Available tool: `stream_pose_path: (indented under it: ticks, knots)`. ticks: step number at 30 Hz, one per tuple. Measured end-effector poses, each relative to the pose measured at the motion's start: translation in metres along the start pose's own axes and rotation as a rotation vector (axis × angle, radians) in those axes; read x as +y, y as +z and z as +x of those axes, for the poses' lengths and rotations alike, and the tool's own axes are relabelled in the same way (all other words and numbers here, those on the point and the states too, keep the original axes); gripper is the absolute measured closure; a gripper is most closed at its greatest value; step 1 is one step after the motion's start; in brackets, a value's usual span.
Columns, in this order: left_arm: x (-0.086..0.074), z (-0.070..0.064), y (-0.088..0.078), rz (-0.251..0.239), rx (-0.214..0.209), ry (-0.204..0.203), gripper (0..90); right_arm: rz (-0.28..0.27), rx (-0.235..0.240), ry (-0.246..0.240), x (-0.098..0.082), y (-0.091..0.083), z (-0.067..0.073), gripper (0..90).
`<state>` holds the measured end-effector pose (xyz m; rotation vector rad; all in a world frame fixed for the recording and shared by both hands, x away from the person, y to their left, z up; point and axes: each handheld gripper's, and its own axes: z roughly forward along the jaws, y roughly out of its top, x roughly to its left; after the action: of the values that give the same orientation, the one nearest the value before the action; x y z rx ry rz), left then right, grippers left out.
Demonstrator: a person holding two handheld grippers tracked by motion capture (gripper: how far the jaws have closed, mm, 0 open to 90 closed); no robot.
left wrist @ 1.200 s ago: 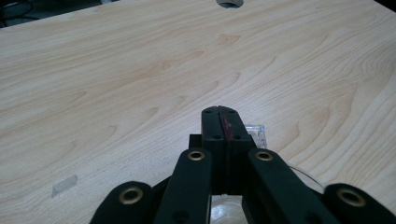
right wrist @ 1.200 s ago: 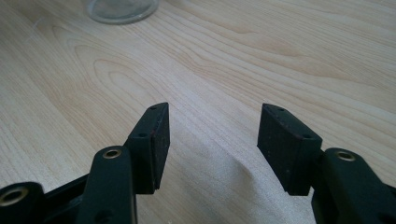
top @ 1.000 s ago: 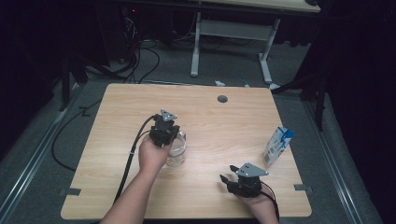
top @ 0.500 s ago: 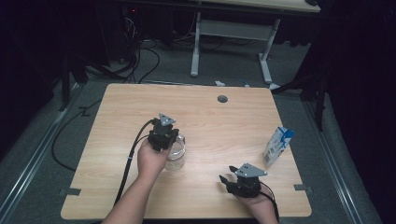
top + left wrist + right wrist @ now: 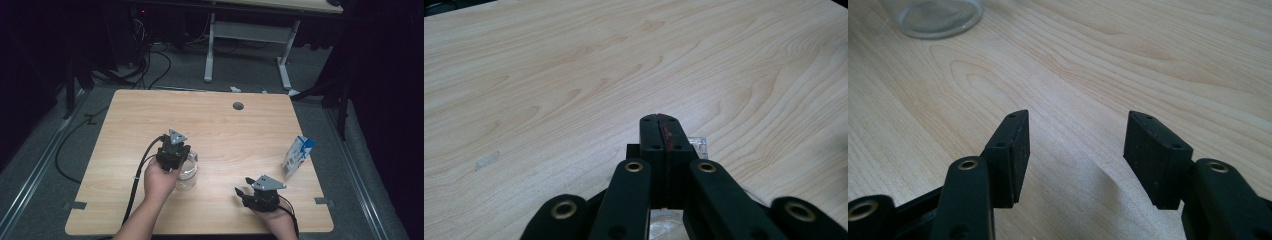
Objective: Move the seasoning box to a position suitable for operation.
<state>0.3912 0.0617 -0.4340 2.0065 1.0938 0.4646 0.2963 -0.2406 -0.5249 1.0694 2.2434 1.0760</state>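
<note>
A clear glass jar (image 5: 188, 173) stands on the wooden table (image 5: 225, 130), left of centre. My left gripper (image 5: 172, 149) hovers over the jar's far left side. In the left gripper view its black fingertips (image 5: 659, 137) are pressed together with no gap, and clear glass (image 5: 664, 227) shows under the linkage. I cannot tell whether the gripper touches the jar. My right gripper (image 5: 245, 192) rests low near the front edge, pointing left. Its jaws (image 5: 1075, 150) stand open with bare wood between them, and the jar's base (image 5: 930, 15) lies well ahead of them.
A white and blue carton (image 5: 297, 156) stands near the table's right edge. A round cable hole (image 5: 238, 106) sits at the back centre. The left gripper's black cable (image 5: 137, 175) runs off the front edge. Dark floor and desk legs lie beyond the table.
My left hand and gripper have drifted toward the near edge and slightly left, and the jar now appears a little nearer too. The right gripper has stayed put.
</note>
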Motion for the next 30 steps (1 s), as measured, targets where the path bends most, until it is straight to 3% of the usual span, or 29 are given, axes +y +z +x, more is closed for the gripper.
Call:
stream_pose_path:
  ticks: [4, 7, 9, 12, 14, 16, 19, 23, 25, 28, 30]
  knots:
    - [0.003, 0.01, -0.02, -0.084, 0.022, 0.003, 89.1, -0.002, -0.011, 0.001, 0.0, 0.0, 0.0, 43.9]
    - [0.001, 0.016, -0.03, -0.106, 0.029, 0.011, 83.0, 0.001, -0.017, 0.005, -0.001, 0.0, 0.0, 42.4]
    - [-0.01, 0.024, -0.04, -0.115, 0.068, 0.038, 81.1, 0.0, -0.018, 0.006, -0.001, 0.0, 0.0, 42.4]
    - [-0.027, 0.036, -0.046, -0.133, 0.079, 0.014, 79.4, 0.002, -0.018, 0.009, -0.001, 0.0, -0.001, 42.7]
    - [-0.04, 0.043, -0.048, -0.148, 0.058, -0.018, 75.0, 0.003, -0.02, 0.013, -0.001, 0.0, -0.001, 42.7]
    - [-0.055, 0.049, -0.049, -0.173, 0.045, -0.056, 76.7, 0.006, -0.026, 0.013, 0.0, 0.0, -0.001, 42.4]
    - [-0.075, 0.054, -0.046, -0.181, 0.032, -0.075, 80.2, -0.002, -0.044, 0.011, 0.0, 0.0, -0.001, 41.1]
    - [-0.094, 0.055, -0.039, -0.178, 0.043, -0.058, 81.1, -0.004, -0.041, 0.013, -0.001, -0.001, 0.0, 43.7]
    - [-0.097, 0.054, -0.034, -0.152, 0.017, -0.043, 81.2, -0.006, -0.041, 0.022, -0.001, -0.002, 0.0, 47.9]
    - [-0.101, 0.049, -0.033, -0.159, 0.011, -0.02, 80.6, -0.005, -0.033, 0.086, -0.001, -0.003, -0.001, 52.6]
    - [-0.102, 0.047, -0.031, -0.153, 0.0, -0.019, 80.8, -0.009, -0.04, 0.076, -0.001, -0.003, -0.001, 52.7]
